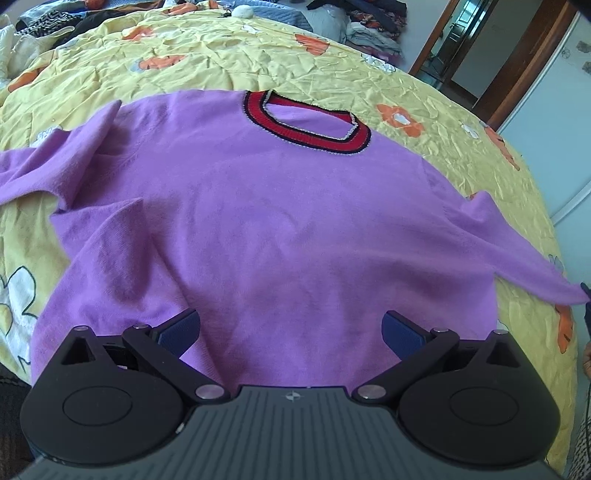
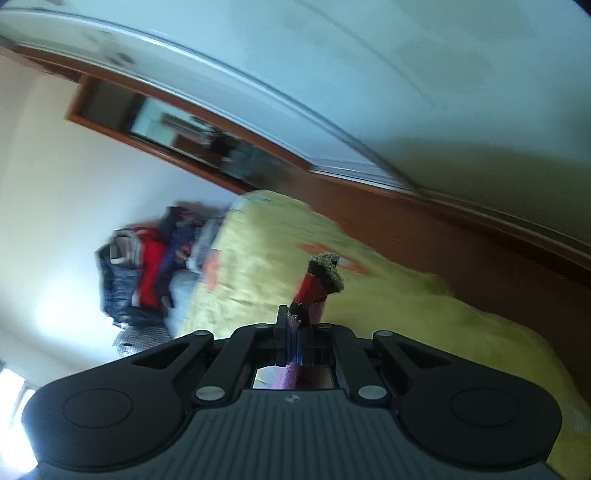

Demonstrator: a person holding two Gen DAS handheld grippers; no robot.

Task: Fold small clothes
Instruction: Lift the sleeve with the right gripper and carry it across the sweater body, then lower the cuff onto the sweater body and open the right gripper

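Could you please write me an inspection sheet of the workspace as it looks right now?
Surface: yellow flowered bedspread, wrinkled.
Job's things: purple sweater lying flat, red collar away from the camera, left sleeve crumpled, right sleeve cuff pulled off to the side.
Clutter: heaps of clothes along the far edge of the bed.
Grippers: left gripper open above the hem; right gripper shut on the cuff.
Cables: thin dark cable at the right edge of the left wrist view.
Surroundings: wooden door frame, white wall; right wrist view blurred.
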